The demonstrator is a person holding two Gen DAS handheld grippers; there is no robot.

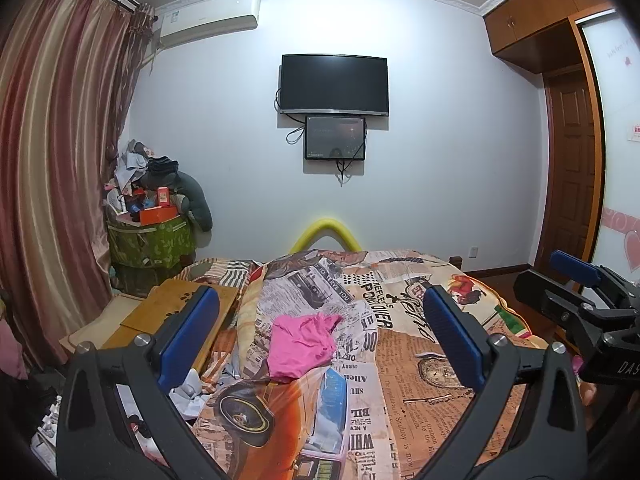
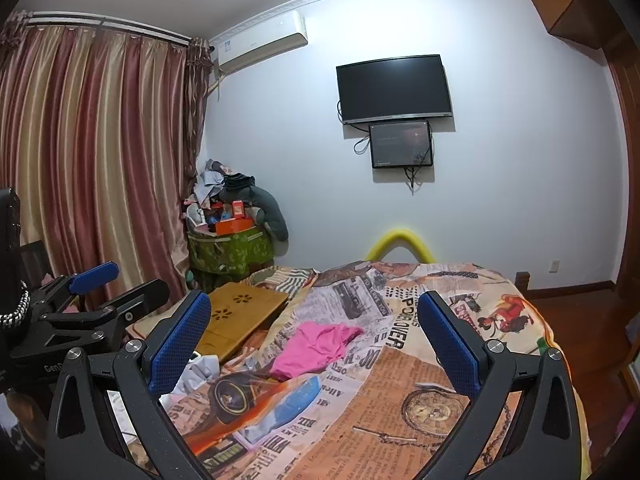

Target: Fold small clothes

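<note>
A small pink garment [image 1: 302, 342] [image 2: 314, 348] lies crumpled on the newspaper-print quilt [image 1: 400, 360] [image 2: 400, 380] of the bed, a little ahead of both grippers. My left gripper [image 1: 320, 332] is open wide, nothing between its blue pads; the garment shows in the gap but farther off. My right gripper [image 2: 314, 332] is open just as wide and holds nothing. In the left wrist view the right gripper [image 1: 580, 296] appears at the right edge; in the right wrist view the left gripper [image 2: 84, 304] shows at the left edge.
A wooden lap tray [image 1: 176, 312] [image 2: 240, 312] lies on the bed's left side. A green hamper [image 1: 156, 240] [image 2: 232, 252] piled with clutter stands by the curtains [image 1: 56, 160]. White crumpled cloth [image 2: 196, 376] lies near the left finger. A TV [image 1: 334, 84] hangs on the far wall.
</note>
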